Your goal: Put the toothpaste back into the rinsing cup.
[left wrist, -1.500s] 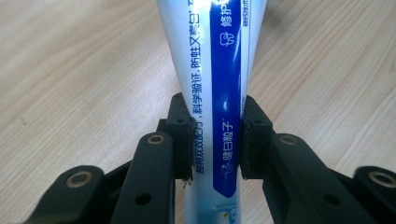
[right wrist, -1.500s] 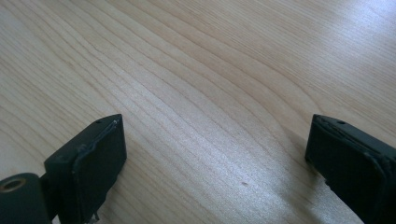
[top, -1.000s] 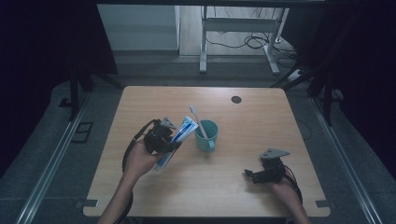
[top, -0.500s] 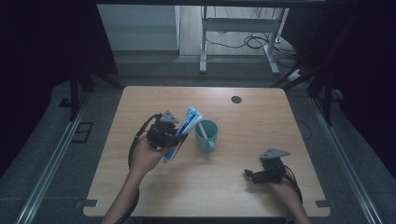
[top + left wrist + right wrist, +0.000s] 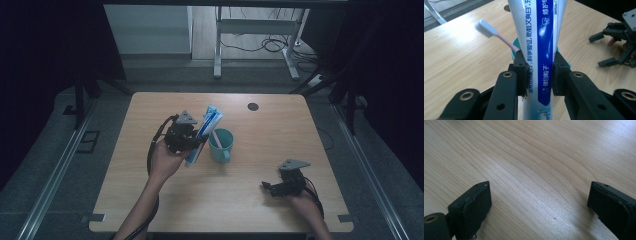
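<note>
My left gripper (image 5: 196, 141) (image 5: 539, 75) is shut on a blue and white toothpaste tube (image 5: 205, 132) (image 5: 541, 47), which stands nearly upright and tilted, lifted above the table just left of a teal mug (image 5: 221, 145). The mug's rim (image 5: 513, 51) peeks out behind the tube, and a toothbrush with a pink handle and white head (image 5: 495, 35) leans out of it. My right gripper (image 5: 267, 187) (image 5: 539, 207) rests low over bare wood near the table's front right, its jaws wide open with nothing between them.
The wooden table (image 5: 150, 200) has a small dark round hole (image 5: 253, 106) near its far edge. Beyond the table stand a metal desk frame and cables on the floor (image 5: 260, 45). Floor rails run along both sides.
My left gripper has carried the toothpaste tube up and toward the far side, closer to the mug's left. The right gripper has stayed where it was.
</note>
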`<control>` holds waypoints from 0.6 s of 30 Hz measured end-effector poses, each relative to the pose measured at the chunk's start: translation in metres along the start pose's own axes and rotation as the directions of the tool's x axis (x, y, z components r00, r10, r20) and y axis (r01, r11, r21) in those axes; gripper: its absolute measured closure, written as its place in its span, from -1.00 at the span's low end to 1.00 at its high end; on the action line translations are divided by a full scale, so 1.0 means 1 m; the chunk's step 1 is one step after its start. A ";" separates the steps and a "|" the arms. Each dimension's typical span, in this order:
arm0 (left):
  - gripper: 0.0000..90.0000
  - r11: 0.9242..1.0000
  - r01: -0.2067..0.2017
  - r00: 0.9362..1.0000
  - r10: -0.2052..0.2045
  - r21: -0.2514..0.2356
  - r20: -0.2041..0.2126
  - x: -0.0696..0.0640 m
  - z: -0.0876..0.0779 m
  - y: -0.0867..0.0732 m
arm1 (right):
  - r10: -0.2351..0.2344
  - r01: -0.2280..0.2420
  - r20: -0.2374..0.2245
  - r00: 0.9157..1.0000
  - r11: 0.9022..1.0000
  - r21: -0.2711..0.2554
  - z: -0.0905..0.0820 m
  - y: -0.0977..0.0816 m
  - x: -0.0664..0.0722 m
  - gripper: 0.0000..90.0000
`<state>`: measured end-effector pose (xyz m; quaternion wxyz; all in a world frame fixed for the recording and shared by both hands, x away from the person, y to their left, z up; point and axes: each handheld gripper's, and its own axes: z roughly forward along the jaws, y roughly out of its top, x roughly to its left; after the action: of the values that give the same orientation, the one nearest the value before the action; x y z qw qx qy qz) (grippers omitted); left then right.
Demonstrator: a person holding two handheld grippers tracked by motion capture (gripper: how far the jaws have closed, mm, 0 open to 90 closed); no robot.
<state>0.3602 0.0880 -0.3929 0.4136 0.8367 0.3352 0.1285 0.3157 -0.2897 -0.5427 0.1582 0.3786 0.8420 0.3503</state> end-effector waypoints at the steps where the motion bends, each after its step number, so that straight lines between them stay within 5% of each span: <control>1: 0.57 1.000 -0.001 1.000 0.001 -0.006 -0.001 0.000 0.001 0.002 | 0.000 0.000 0.000 1.000 1.000 0.000 0.000 0.000 0.000 -0.89; 18: 0.57 0.998 0.002 1.000 -0.003 -0.062 -0.009 -0.004 0.017 0.026 | -0.002 0.002 0.000 1.000 1.000 0.001 0.000 0.000 0.000 -0.89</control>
<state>0.3777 0.0640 -0.3829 0.4381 0.8223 0.3340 0.1422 0.3157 -0.2898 -0.5426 0.1586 0.3777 0.8425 0.3498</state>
